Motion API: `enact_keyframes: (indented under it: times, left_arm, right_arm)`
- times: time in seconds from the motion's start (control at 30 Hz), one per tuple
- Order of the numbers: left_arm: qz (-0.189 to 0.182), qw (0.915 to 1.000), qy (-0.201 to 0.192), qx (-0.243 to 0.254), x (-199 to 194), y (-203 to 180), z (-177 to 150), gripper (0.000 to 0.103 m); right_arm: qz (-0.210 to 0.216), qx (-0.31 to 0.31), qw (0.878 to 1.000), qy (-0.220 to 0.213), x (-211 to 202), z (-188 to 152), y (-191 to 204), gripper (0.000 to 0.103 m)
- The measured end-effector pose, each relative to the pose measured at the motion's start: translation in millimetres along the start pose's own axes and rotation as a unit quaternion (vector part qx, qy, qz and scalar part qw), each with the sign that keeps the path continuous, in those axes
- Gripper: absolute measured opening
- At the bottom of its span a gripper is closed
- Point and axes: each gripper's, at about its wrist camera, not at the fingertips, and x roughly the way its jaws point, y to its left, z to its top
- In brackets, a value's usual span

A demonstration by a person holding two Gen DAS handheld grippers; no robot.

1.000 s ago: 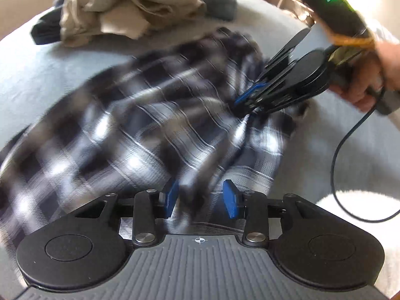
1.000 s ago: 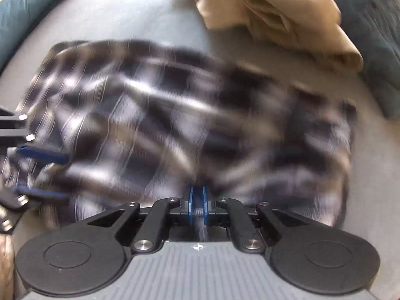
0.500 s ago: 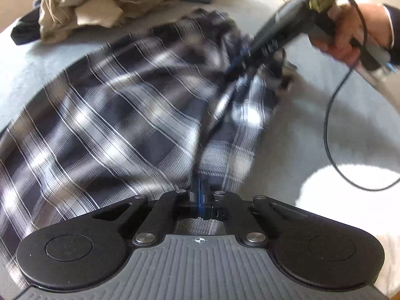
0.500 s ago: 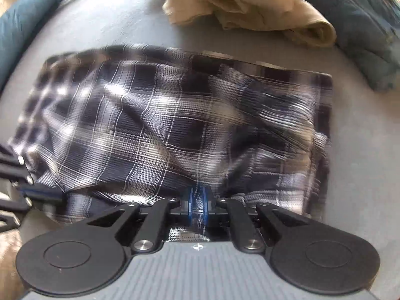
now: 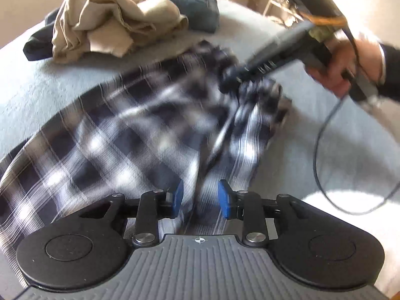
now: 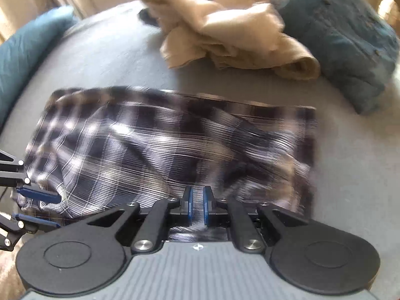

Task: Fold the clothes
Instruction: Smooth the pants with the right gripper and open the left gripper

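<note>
A dark blue and white plaid garment (image 5: 125, 135) lies spread on the grey bed (image 5: 37, 87), motion-blurred. My left gripper (image 5: 200, 197) is open, its blue pads on either side of a raised fold at the garment's near edge. In the right wrist view the plaid garment (image 6: 162, 150) forms a wide rectangle, and my right gripper (image 6: 197, 205) is shut on its near edge. The left gripper (image 6: 58, 211) shows open at that view's left edge. A hand (image 5: 342, 67) holds the right gripper (image 5: 230, 80), which pinches the cloth's far right corner.
A crumpled beige garment (image 6: 225, 32) and a folded blue denim piece (image 6: 345, 40) lie at the far side of the bed. A teal pillow (image 6: 27, 47) is at the far left. A black cable (image 5: 322, 150) hangs over a white fluffy patch (image 5: 350, 212).
My left gripper, shut on the plaid cloth half a second ago, has opened again. The right gripper keeps its grip and the cloth is moving.
</note>
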Motion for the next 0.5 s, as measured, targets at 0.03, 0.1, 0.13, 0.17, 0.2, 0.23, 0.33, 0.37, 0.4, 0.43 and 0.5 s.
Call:
enact_keyframes:
  times: [0.03, 0.1, 0.13, 0.17, 0.2, 0.23, 0.33, 0.37, 0.4, 0.43, 0.5]
  left_arm:
    - [0.008, 1.0000, 0.001, 0.005, 8, -2, 4, 0.030]
    - [0.027, 0.9993, 0.006, 0.027, 26, -7, 9, 0.029]
    - [0.030, 0.9987, 0.011, 0.039, 34, -7, 10, 0.029]
    - [0.032, 0.9981, 0.018, 0.050, 43, -9, 11, 0.026]
    - [0.037, 0.9971, 0.018, 0.064, 48, -13, 10, 0.017]
    - [0.042, 0.9959, 0.013, 0.080, 51, -17, 9, 0.009]
    - [0.030, 0.9936, 0.012, 0.108, 48, -22, 9, 0.000]
    - [0.018, 0.9936, 0.013, 0.111, 44, -23, 9, 0.000]
    - [0.011, 0.9935, 0.015, 0.112, 42, -24, 8, 0.000]
    - [0.009, 0.9932, 0.021, 0.114, 43, -25, 6, 0.000]
    - [0.006, 0.9926, 0.033, 0.116, 47, -26, 3, 0.000]
  right_arm:
    - [-0.002, 0.009, 1.000, -0.003, -3, -1, -2, 0.008]
    - [-0.005, 0.027, 1.000, -0.009, -8, -4, -7, 0.008]
    - [-0.005, 0.037, 0.999, -0.012, -12, -8, -10, 0.008]
    - [-0.004, 0.047, 0.999, -0.015, -16, -13, -13, 0.008]
    - [-0.003, 0.057, 0.998, -0.018, -21, -18, -16, 0.008]
    - [-0.003, 0.066, 0.998, -0.020, -25, -22, -19, 0.008]
    - [-0.001, 0.096, 0.995, -0.029, -38, -37, -28, 0.008]
    - [0.001, 0.102, 0.994, -0.032, -42, -41, -31, 0.008]
    - [0.004, 0.107, 0.994, -0.035, -43, -43, -34, 0.008]
    - [0.007, 0.111, 0.993, -0.037, -44, -45, -37, 0.008]
    - [0.014, 0.118, 0.992, -0.038, -41, -44, -41, 0.009]
